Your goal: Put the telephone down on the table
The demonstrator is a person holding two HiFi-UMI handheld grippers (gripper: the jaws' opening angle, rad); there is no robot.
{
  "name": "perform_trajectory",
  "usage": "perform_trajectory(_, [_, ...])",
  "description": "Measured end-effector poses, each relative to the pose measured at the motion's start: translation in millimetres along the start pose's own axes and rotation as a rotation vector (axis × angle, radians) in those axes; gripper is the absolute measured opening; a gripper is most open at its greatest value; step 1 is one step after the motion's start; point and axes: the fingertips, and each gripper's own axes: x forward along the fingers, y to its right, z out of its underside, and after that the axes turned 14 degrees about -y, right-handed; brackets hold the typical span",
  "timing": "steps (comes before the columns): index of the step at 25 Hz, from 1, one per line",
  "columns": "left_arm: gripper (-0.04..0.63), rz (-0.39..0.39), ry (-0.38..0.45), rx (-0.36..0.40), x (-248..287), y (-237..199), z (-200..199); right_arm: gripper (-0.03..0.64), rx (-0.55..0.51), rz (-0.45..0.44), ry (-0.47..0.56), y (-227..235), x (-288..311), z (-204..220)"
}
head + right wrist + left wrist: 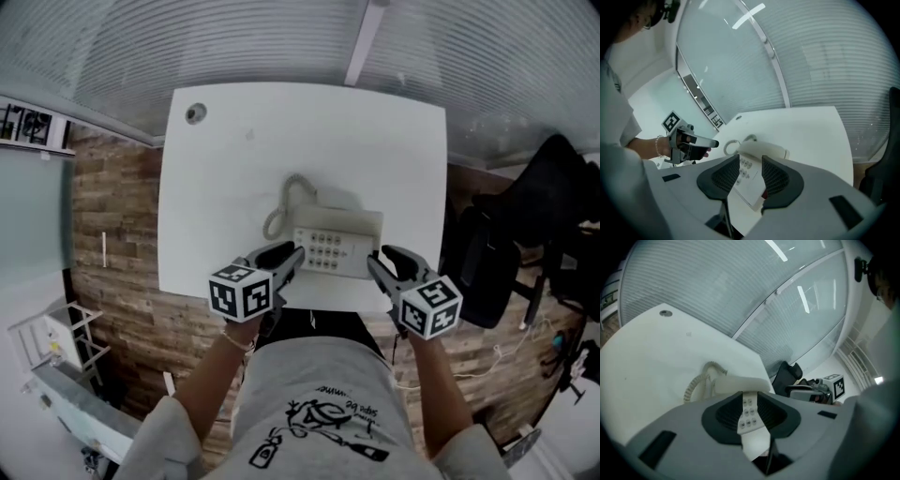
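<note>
Beige plastic telephone (337, 246) sits on the white table (225, 159), close to the near edge and roughly centred between my two claws. In the head view it looks flat on the top, with the handset (349, 220) in its cradle and the coiled cord (285, 194) looping off toward the back left. My left gripper (292, 258) hangs just off the phone's near-left corner and my right gripper (380, 261) just off the near-right one, both angled down at it. Can't tell from up here if either tip grazes the casing.

Left gripper view: the pads are partway apart with a narrow gap and nothing pinched. I just see a strip of keypad (747, 411) through the gap, with the phone lying further off on the table. The other claw shows off to the right.

Right gripper view: same deal, jaws half spread and empty. The phone's keys and a front corner show through the gap, with bare tabletop around them.

So I'd call the put-down done, judging by how it lies. Handling-wise, my guess is a hollow shell: light, stiff, and smooth enough to slide in the pads. The handset only rests there, so any tilt could tip it off, and the springy cord would tug at it. If I had to shift it, I'd clamp the base's two side walls, one claw each, low down, and keep it level. Not the handset, not the cord.
</note>
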Motion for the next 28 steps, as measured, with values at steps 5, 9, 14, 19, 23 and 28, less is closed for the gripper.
perform_trajectory(5, [0.054, 0.136, 0.207, 0.111, -45, 72, -44, 0.104, -0.124, -0.014, 0.252, -43, -58, -52])
perform_trajectory(9, [0.033, 0.154, 0.321, 0.258, -80, 126, -65, 0.086, -0.195, -0.041, 0.407, -82, -101, -85])
perform_trajectory(14, [0.005, 0.130, 0.466, 0.426, -125, 184, -84, 0.081, -0.306, -0.045, 0.540, -128, -146, -116])
perform_trajectory(19, [0.002, 0.126, 0.575, 0.545, -163, 229, -92, 0.075, -0.341, -0.051, 0.650, -166, -187, -139])
perform_trajectory(23, [0.002, 0.141, 0.614, 0.589, -185, 251, -92, 0.067, -0.368, -0.053, 0.728, -191, -211, -154])
perform_trajectory(28, [0.002, 0.069, 0.661, 0.712, -206, 273, -90, 0.060, -0.432, -0.027, 0.776, -216, -236, -162])
